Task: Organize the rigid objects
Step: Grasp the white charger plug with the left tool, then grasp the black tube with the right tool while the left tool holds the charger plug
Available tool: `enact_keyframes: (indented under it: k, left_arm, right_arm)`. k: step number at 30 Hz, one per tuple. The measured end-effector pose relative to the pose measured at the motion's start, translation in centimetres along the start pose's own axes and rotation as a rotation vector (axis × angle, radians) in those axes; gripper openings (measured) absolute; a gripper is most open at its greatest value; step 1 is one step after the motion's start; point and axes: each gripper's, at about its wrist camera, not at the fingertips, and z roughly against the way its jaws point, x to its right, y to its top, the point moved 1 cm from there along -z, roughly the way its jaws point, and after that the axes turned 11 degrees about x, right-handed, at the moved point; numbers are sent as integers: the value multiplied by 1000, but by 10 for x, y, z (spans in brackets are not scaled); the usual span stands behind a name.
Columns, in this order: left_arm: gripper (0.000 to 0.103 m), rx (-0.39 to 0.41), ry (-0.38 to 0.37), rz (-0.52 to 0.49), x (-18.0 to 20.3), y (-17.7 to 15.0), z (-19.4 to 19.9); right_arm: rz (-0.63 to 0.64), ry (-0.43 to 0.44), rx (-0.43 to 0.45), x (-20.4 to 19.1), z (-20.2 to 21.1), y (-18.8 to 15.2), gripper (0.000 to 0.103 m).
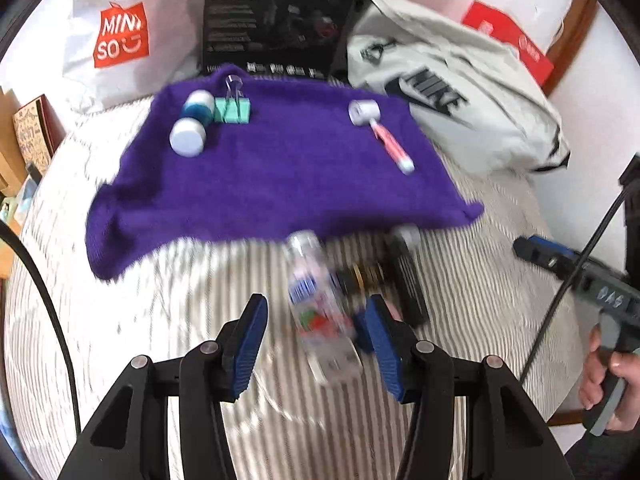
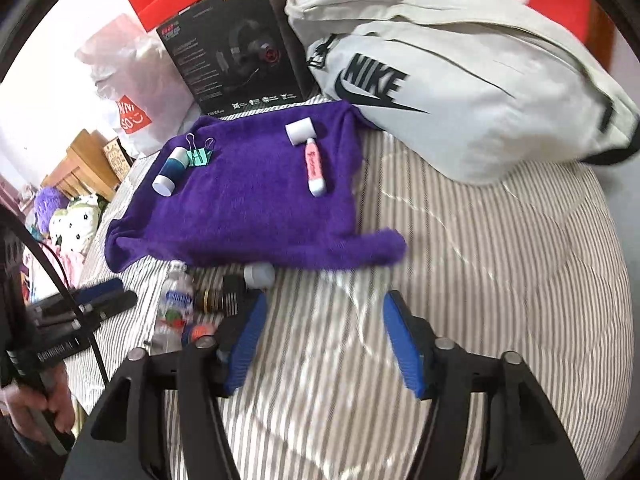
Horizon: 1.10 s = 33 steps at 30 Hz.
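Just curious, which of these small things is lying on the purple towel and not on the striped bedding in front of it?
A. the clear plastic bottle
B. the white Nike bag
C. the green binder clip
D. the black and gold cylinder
C: the green binder clip sits at the far left corner of the purple towel, while the clear plastic bottle lies on the striped bedding in front of it.

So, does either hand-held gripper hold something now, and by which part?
No. The right hand-held gripper is open over bare bedding. The left hand-held gripper is open; the bottle lies between its fingers, unpressed.
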Motion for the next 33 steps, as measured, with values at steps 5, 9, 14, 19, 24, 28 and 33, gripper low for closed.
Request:
enact_keyframes:
  k: [5, 9, 14, 19, 24, 28, 33]
  left_arm:
    - [49, -45, 34, -26, 17, -21, -12]
    - [49, -76, 71, -5, 14, -30, -27]
    - [50, -72, 112, 17, 0, -34, -28]
    - [50, -75, 140, -2, -4, -37, -27]
    - [49, -68, 147, -30, 1, -40, -28]
    - [32, -55, 137, -35, 1, -41, -25]
    - [29, -50, 152, -69, -3, -42, -21]
  right_arm:
    - [-47, 22, 12, 10, 17, -19, 63]
    - [-50, 36, 9, 9, 24, -31, 63]
    - [-53, 53, 7, 9, 26, -42, 63]
    - [-57, 56, -13, 8, 17, -50, 63]
    - [-15, 57, -31, -6, 2, -53, 63]
    - [9, 83, -41, -21, -10, -54, 63]
    - [34, 141, -39, -42, -27, -48, 63]
